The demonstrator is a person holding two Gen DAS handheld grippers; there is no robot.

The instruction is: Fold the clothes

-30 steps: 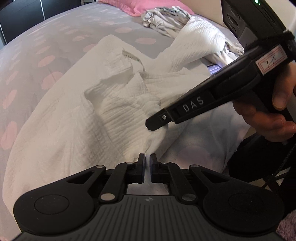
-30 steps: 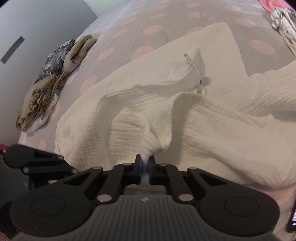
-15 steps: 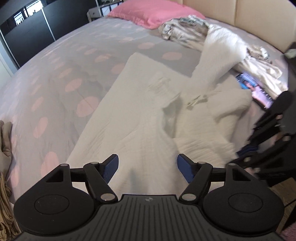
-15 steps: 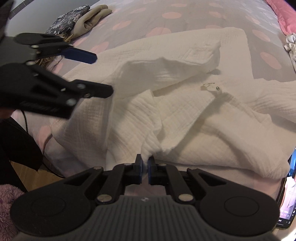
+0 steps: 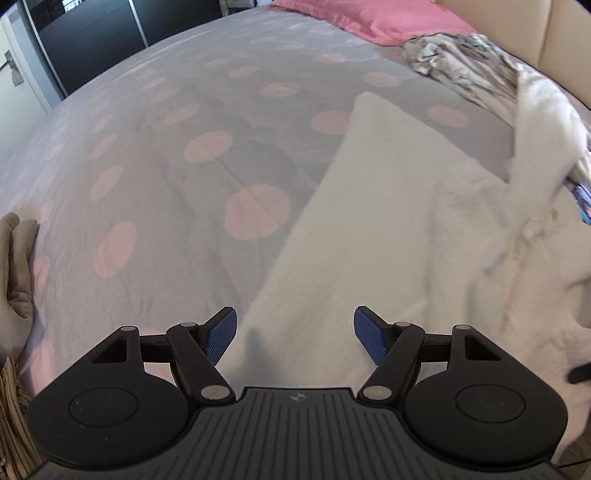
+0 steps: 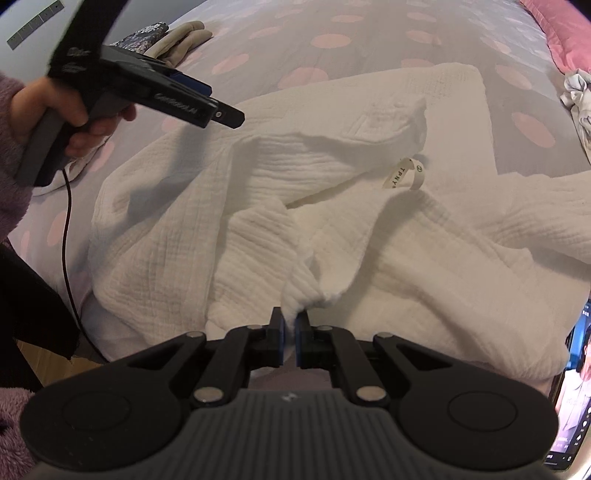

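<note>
A white crinkled garment (image 6: 332,206) lies rumpled on the grey bed with pink dots; its neck label (image 6: 402,173) faces up. My right gripper (image 6: 290,334) is shut on a fold of the white garment at its near edge. My left gripper (image 5: 294,334) is open and empty, hovering over the garment's left edge (image 5: 369,206). In the right wrist view the left gripper (image 6: 221,112) is up at the left, held in a hand with a fuzzy purple sleeve, above the garment and not touching it.
The grey dotted bedspread (image 5: 166,166) stretches to the left. A pink pillow (image 5: 380,18) and a crumpled pale garment (image 5: 454,55) lie at the far end. Beige and patterned clothes (image 6: 173,35) are piled at the bed's left edge. A lit phone (image 6: 572,391) rests at the right.
My left gripper let go of the white garment, opened, and swung up and to the left. My right gripper kept its hold on the fold.
</note>
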